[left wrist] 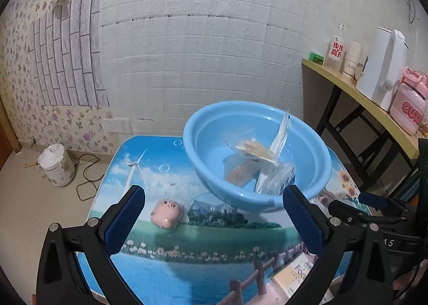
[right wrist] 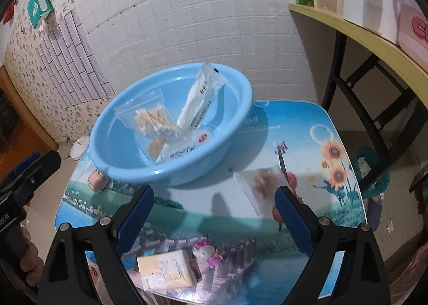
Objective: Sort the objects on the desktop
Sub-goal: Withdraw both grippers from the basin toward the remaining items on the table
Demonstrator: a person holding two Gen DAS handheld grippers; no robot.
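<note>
A light blue basin point(left wrist: 211, 128) point(right wrist: 128, 166) stands on the picture-printed table point(left wrist: 187, 265) point(right wrist: 307, 128). It holds a bag of cotton swabs point(left wrist: 254, 151) point(right wrist: 152, 118), a white packet point(left wrist: 281, 136) point(right wrist: 200, 96) and other small packs. A pink case point(left wrist: 166, 213) point(right wrist: 96, 179) lies left of the basin. A clear bag with brown contents point(right wrist: 260, 184) lies right of it. A yellow box point(right wrist: 167, 270) point(left wrist: 293, 275) lies at the near edge. My left gripper point(left wrist: 214, 220) is open and empty above the table. My right gripper point(right wrist: 214, 220) is open and empty too.
A yellow side table point(left wrist: 374, 96) point(right wrist: 361, 32) on black legs stands to the right with a white kettle point(left wrist: 379, 64), cups and a pink container point(left wrist: 408, 101). A white pot point(left wrist: 57, 166) and a black cord lie on the floor at left. Walls stand close behind.
</note>
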